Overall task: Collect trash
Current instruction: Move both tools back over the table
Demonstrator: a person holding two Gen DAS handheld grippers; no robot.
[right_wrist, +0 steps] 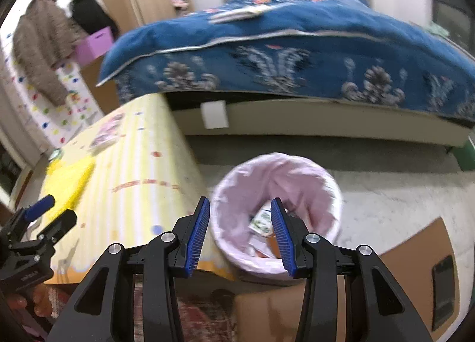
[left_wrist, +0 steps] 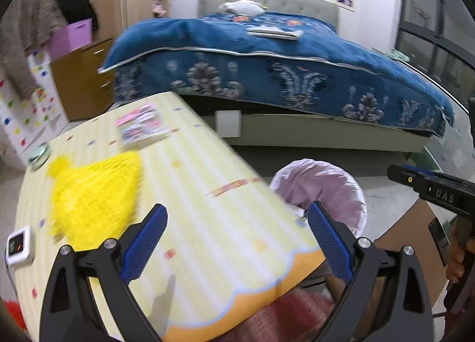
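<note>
Both pairs of jaws stand apart with nothing between them. Wide-spread, the left gripper (left_wrist: 237, 241) hangs above the near end of the table (left_wrist: 207, 223), its blue pads (left_wrist: 145, 241) tilted down toward the striped yellow cloth. The right gripper (right_wrist: 240, 232) is parted more narrowly and hangs over the trash bin (right_wrist: 297, 175), looking down into it past its fingers (right_wrist: 199, 238).

Ahead and left of the left jaws, a yellow mesh bag (left_wrist: 95, 193) lies on the cloth. Beyond it, further from the jaws, is a flat pink-and-white packet (left_wrist: 139, 125); its print is too blurred to read. A narrow printed strip (left_wrist: 234, 186) lies just ahead of the jaws, near the table's right edge, also unreadable. At the far left sits a small white device with a dark screen (left_wrist: 19, 245).

Lined with a pale pink bag, the bin stands on the floor just beside the table's right edge, ahead and right of the left jaws. Directly between the right jaws, trash shows at its bottom: a white carton with green print (right_wrist: 262, 220) and some orange and white scraps.

In the left view the right gripper's body enters from the right edge, marked "DAS" (left_wrist: 445, 198). Fingers of the person's hand (left_wrist: 458, 261) show below it. Behind everything stands a bed with a blue patterned quilt (right_wrist: 297, 54).
</note>
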